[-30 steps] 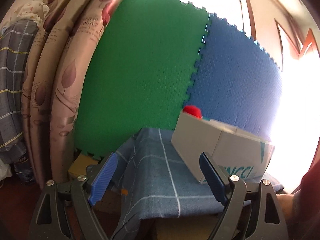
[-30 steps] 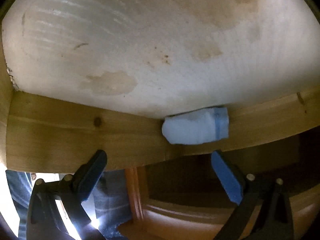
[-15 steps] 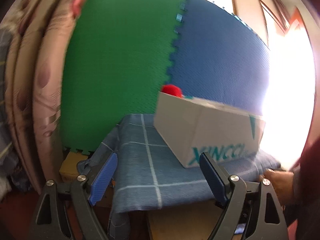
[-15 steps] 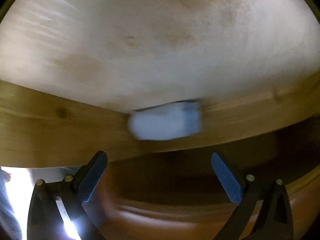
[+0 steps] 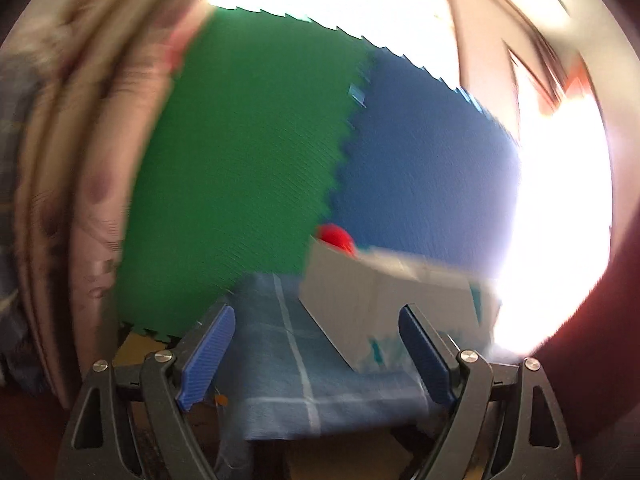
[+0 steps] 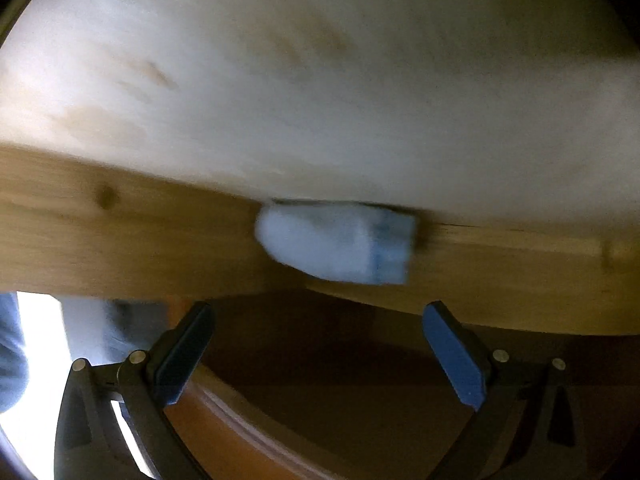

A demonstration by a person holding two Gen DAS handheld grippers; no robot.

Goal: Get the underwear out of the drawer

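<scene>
Teal lettering shows low on the near face of the grey cardboard box (image 5: 384, 304) in the left wrist view, but it is too blurred to read

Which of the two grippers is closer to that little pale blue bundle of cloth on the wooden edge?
Right. The right gripper is open, just short of the pale blue cloth bundle on the wooden edge. The left gripper, also open, faces a cardboard box; no bundle shows there.
</scene>
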